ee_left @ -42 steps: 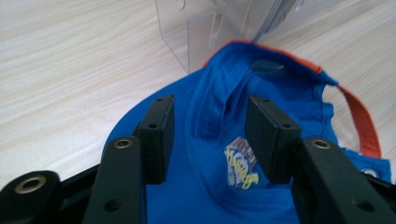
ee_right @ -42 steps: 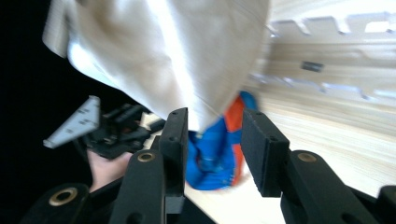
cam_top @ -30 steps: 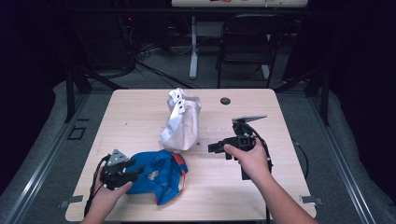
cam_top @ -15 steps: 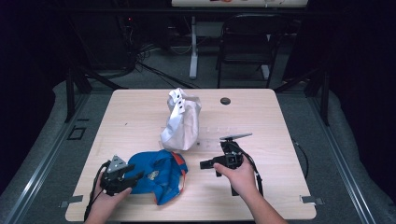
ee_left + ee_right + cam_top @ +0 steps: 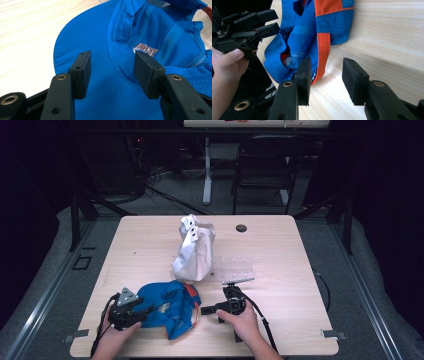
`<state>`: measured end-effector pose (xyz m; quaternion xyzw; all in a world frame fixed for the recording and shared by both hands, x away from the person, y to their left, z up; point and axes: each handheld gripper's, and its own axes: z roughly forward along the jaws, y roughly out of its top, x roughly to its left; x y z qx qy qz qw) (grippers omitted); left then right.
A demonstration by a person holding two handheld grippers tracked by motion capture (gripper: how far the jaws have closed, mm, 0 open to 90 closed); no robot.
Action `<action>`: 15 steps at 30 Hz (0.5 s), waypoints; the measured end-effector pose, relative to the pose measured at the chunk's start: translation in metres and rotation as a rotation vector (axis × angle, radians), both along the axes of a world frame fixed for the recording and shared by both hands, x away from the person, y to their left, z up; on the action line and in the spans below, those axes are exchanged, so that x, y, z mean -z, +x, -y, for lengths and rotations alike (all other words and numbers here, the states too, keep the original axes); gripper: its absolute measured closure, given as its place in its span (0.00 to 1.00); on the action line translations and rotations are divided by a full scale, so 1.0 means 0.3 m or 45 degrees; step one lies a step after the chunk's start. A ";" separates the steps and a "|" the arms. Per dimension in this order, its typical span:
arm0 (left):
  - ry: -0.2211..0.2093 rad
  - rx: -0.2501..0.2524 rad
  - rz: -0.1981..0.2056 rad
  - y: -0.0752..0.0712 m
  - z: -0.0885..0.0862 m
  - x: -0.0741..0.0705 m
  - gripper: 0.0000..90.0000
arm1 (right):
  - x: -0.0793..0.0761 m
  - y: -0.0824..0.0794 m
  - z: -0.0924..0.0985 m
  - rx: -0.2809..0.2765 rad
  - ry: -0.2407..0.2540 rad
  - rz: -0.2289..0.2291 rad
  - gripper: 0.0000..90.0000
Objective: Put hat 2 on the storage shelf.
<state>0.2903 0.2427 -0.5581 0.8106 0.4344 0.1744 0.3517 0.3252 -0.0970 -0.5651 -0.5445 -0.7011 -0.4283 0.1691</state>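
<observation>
- Left gripper (image 5: 142, 310): at the near-left of the table (image 5: 150, 255), jaws spread wide and empty. In the left gripper view they straddle the brim (image 5: 82, 45) of the blue cap (image 5: 170, 305), hovering over it, nothing pinched.
- Blue cap: lies crumpled, opening up, near the front edge between the two grippers. Soft, light fabric with orange trim (image 5: 322, 50); judged floppy, likely to fold and drag when pulled. The brim looks the stiffest part, so probably the best hold; the orange strap edge is a second option.
- White bag (image 5: 194, 251): stands just behind the cap, mid-table. Limits room for pushing the cap away from the person.
- Right gripper (image 5: 206, 310): just beside the cap's right side, jaws wide apart, empty, pointed at the orange trim; contact cannot be told.
- Open room: bare wood to the right and far right; small dark disc (image 5: 241, 228) near the back edge, well apart. Front edge close, so little margin toward the person.
</observation>
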 end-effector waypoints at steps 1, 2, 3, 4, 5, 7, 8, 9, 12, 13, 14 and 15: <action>0.000 0.000 0.000 0.000 0.000 0.000 0.54 | 0.000 0.000 0.000 0.000 0.000 0.000 0.67; 0.003 0.001 0.003 0.001 0.003 0.002 0.54 | 0.005 0.007 -0.001 -0.047 0.004 -0.028 0.66; 0.003 0.001 0.003 0.001 0.003 0.002 0.54 | 0.009 0.010 -0.005 -0.055 0.024 -0.045 0.67; 0.008 0.010 -0.005 0.001 0.004 0.002 0.54 | 0.012 0.013 -0.007 -0.068 0.012 -0.052 0.66; 0.008 0.010 -0.005 0.001 0.004 0.002 0.54 | 0.012 0.013 -0.007 -0.068 0.012 -0.052 0.66; 0.017 0.013 -0.008 0.001 0.005 0.002 0.54 | 0.017 0.019 -0.013 -0.093 0.002 -0.084 0.66; 0.015 0.012 -0.002 0.001 0.006 0.004 0.55 | 0.023 0.026 -0.021 -0.127 -0.022 -0.093 0.67; 0.016 0.013 -0.003 0.001 0.006 0.004 0.55 | 0.030 0.026 -0.030 -0.102 0.000 -0.096 0.67; 0.017 0.013 -0.005 0.001 0.005 0.005 0.55 | 0.041 0.037 -0.040 -0.111 -0.012 -0.107 0.67; 0.017 0.013 -0.005 0.001 0.005 0.005 0.55 | 0.041 0.037 -0.040 -0.111 -0.012 -0.107 0.67; 0.017 0.013 -0.005 0.000 0.005 0.005 0.55 | 0.049 0.043 -0.047 -0.102 0.015 -0.127 0.67; 0.017 0.014 -0.006 0.000 0.005 0.005 0.55 | 0.051 0.046 -0.049 -0.104 0.012 -0.134 0.67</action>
